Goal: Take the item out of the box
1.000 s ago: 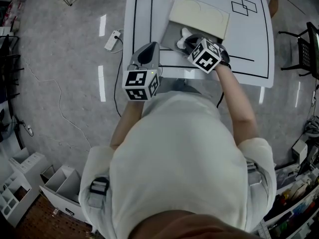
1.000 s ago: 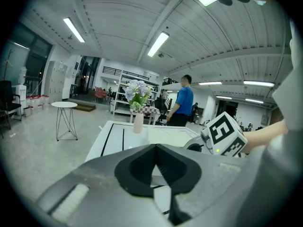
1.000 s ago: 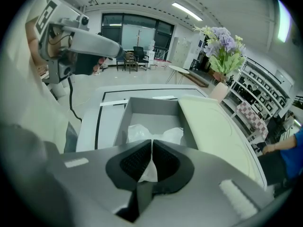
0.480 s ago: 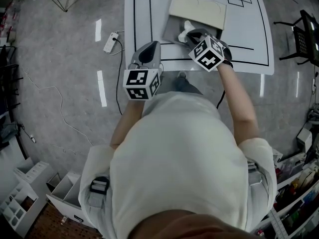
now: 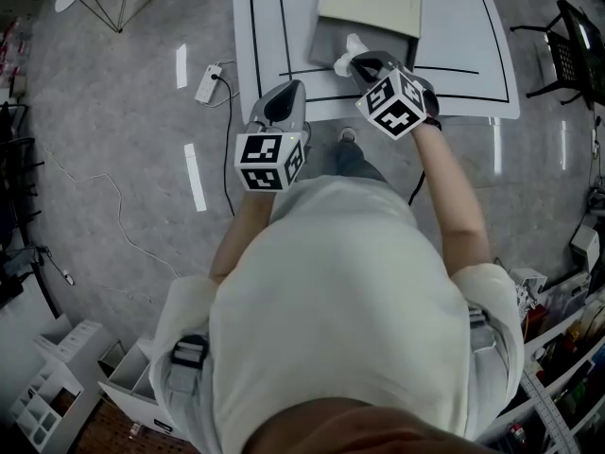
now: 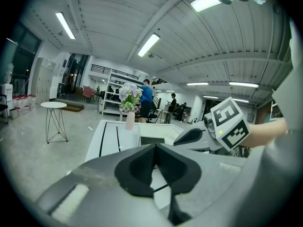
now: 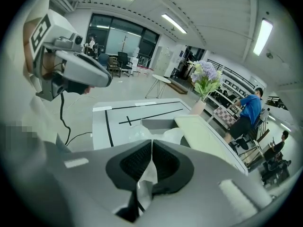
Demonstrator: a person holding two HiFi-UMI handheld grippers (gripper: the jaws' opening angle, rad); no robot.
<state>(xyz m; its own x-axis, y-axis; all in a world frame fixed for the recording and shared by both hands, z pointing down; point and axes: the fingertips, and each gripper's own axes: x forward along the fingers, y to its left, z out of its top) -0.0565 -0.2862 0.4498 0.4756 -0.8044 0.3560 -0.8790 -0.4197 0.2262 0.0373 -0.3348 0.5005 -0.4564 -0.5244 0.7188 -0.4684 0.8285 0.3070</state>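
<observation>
A grey open box [image 5: 326, 38] with its cream lid [image 5: 369, 3] folded back lies on the white table [image 5: 473, 55]. My right gripper [image 5: 357, 61] is shut on a white item in clear plastic wrap [image 5: 346, 55], at the box's near edge. In the right gripper view the wrap [image 7: 150, 170] is pinched between the pads, the item [image 7: 142, 133] bulges ahead of them, and the box [image 7: 158, 123] lies beyond. My left gripper [image 5: 291, 89] hovers at the table's near edge, left of the box, shut with nothing in it [image 6: 154, 167].
Black tape lines [image 5: 284, 26] mark the table. A vase of flowers [image 6: 129, 104] stands at its far side. A power strip [image 5: 206, 83] and cable lie on the grey floor at left. A black chair [image 5: 577, 45] stands at right. People stand in the background [image 6: 146, 100].
My right gripper has drawn back toward me with the wrapped item, from inside the box to its near edge. The left gripper has kept its place beside me.
</observation>
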